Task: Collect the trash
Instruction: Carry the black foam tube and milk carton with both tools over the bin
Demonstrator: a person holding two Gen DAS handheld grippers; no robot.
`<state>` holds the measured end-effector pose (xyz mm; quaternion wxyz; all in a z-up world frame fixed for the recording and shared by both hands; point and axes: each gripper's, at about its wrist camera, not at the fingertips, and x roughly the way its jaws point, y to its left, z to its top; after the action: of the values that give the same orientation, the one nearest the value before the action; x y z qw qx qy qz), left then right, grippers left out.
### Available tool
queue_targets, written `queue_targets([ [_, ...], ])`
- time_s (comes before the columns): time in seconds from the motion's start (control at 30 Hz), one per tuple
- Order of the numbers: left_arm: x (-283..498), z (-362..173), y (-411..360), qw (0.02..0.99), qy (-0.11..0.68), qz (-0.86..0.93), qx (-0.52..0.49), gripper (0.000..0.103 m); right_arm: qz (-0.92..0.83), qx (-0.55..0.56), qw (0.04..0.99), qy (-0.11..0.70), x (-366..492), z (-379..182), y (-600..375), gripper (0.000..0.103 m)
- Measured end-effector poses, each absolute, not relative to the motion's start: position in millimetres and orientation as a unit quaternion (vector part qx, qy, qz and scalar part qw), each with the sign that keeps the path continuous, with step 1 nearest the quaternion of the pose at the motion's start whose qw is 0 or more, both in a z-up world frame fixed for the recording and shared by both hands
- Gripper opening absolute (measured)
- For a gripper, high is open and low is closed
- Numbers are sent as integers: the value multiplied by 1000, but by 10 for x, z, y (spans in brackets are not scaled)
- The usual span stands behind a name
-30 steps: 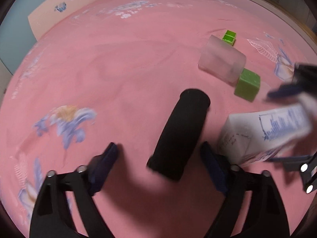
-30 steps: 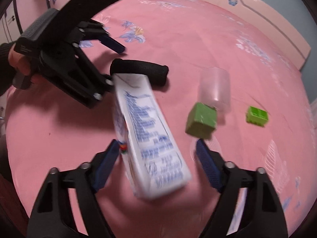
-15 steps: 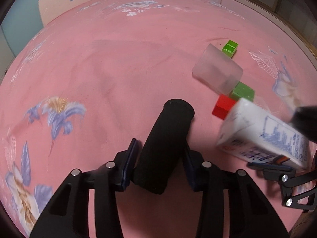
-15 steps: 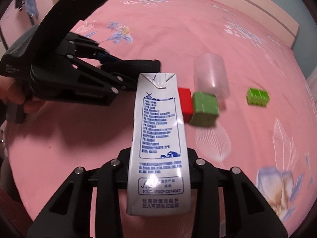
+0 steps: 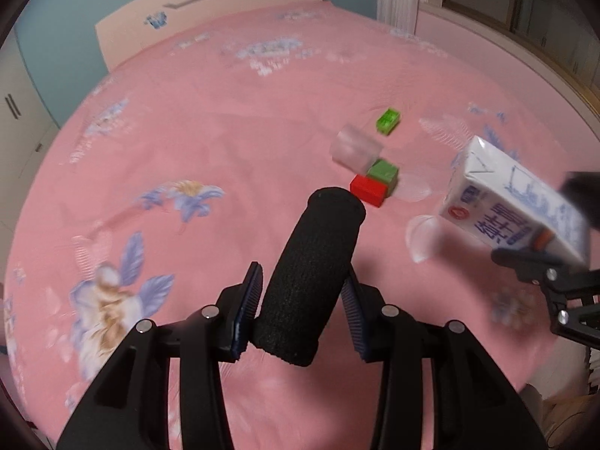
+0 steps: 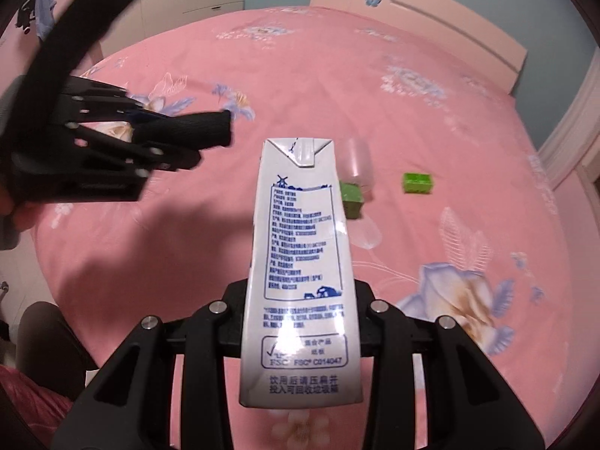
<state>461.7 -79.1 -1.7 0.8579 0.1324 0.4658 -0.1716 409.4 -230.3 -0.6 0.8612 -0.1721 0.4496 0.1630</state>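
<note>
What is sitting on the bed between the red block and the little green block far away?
In the left wrist view, a see-through plastic cup on its side and a green cube lie between the red block and the far green block.

A second ago both grippers stood open around their targets on the pink bedspread (image 5: 232, 120); now the left gripper (image 5: 300, 300) clamps the black foam cylinder (image 5: 315, 270) and the right gripper (image 6: 302, 311) clamps the milk carton (image 6: 300, 262). Both items are now lifted clear of the bed. A red block (image 5: 369, 188), hidden before, now shows beside the green block (image 5: 383, 171).
</note>
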Motion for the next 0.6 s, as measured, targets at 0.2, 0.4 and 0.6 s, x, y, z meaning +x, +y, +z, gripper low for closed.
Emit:
queue_targets([
  [0.2,4043,637,-628,878,433,-165,120,45,136,-170,882,418,3698,617,-2286,37],
  [0.4,3444,1207,-515,900,388,-161,115,45,118,-162,902,383,3228,1225,-2247,37],
  [0.6,2966,1492,-380,909,368,-160,112,45,116,-160,912,359,2824,1572,-2203,37],
])
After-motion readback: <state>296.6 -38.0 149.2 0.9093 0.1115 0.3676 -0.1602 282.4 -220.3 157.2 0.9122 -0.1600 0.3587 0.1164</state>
